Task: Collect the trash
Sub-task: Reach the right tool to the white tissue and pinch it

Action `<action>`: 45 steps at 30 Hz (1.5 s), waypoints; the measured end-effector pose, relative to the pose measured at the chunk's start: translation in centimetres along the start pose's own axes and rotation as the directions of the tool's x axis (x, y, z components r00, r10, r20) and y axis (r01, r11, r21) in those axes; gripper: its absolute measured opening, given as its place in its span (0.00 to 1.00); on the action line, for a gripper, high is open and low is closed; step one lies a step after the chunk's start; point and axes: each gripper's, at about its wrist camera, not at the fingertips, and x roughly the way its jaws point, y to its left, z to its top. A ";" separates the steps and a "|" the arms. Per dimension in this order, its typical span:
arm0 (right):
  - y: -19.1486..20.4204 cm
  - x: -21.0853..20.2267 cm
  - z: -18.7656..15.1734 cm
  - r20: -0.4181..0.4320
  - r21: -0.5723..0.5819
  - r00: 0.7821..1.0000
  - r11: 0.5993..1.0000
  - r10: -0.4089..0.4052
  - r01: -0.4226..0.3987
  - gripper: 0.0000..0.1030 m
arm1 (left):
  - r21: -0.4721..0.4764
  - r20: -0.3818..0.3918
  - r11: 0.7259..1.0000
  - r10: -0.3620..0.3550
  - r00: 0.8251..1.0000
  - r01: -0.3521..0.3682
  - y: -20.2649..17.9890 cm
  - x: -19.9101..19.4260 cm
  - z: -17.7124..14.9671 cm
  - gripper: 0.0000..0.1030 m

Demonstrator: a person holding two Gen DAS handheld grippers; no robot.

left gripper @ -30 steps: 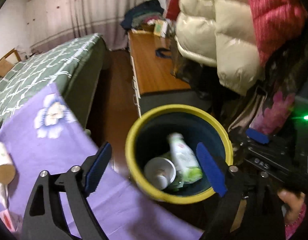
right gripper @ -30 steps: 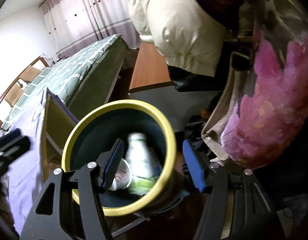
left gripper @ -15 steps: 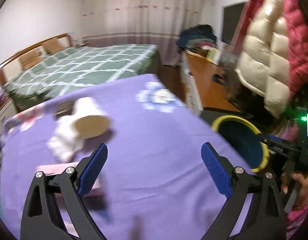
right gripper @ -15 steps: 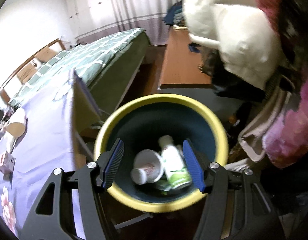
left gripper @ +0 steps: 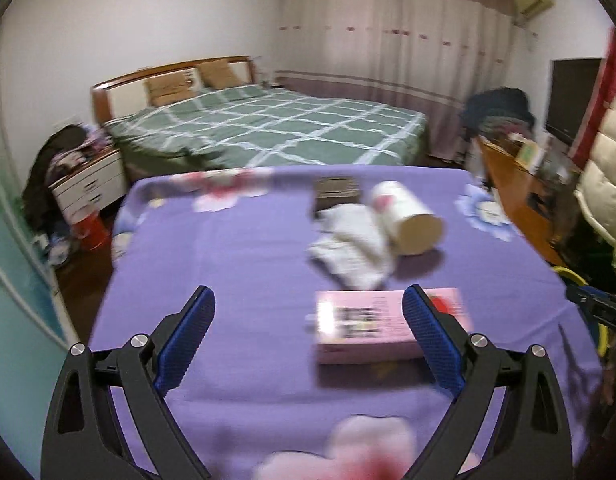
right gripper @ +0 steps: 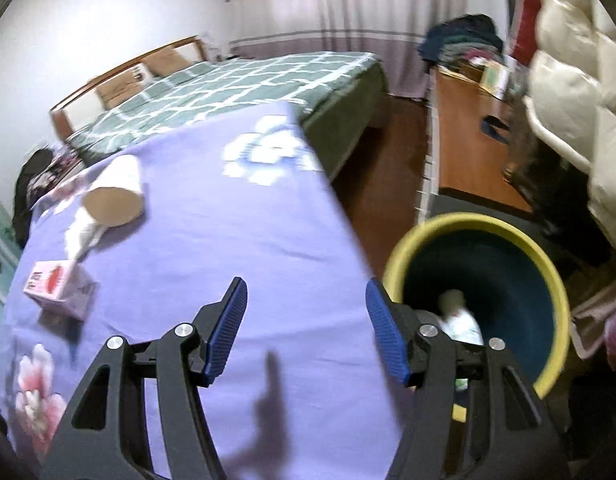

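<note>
Above the purple cloth, left hand-held gripper wide open, empty; right hand-held gripper half-open, empty, beside bin

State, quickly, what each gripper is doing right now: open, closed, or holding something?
Left gripper: open, holding nothing, above the pink box.
Right gripper: open, holding nothing, beside the bin.

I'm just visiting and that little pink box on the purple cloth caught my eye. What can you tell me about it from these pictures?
The pink box is a small flat carton, cardboard by its look, lying on its broad side on the purple cloth. Its top face carries dark print and a red mark near one end; the blur hides the wording. It looks closed and undented. It lies just short of a crumpled white tissue, though touch cannot be judged. Nothing grips it.
</note>
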 end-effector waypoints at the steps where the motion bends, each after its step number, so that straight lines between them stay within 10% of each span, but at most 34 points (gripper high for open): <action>1: 0.8 0.0 0.2 0.001 -0.011 1.000 1.000 0.014 -0.014 0.57 | -0.009 -0.001 1.000 0.014 1.000 -0.014 0.6 0.2 -0.2 0.91; 16: 17.2 2.7 4.0 -0.069 -0.212 0.969 0.946 0.235 -0.245 0.57 | -0.130 -0.021 0.975 0.180 0.983 -0.182 6.2 2.2 -2.0 0.91; 36: 24.5 10.2 3.7 -0.242 -0.243 0.948 0.933 0.206 -0.265 0.42 | -0.143 -0.019 0.964 0.222 0.975 -0.222 6.2 2.3 -2.3 0.92; 45: 24.7 11.0 3.6 -0.234 -0.262 0.953 0.931 0.194 -0.254 0.07 | -0.140 -0.020 0.965 0.221 0.975 -0.222 6.3 2.2 -2.4 0.92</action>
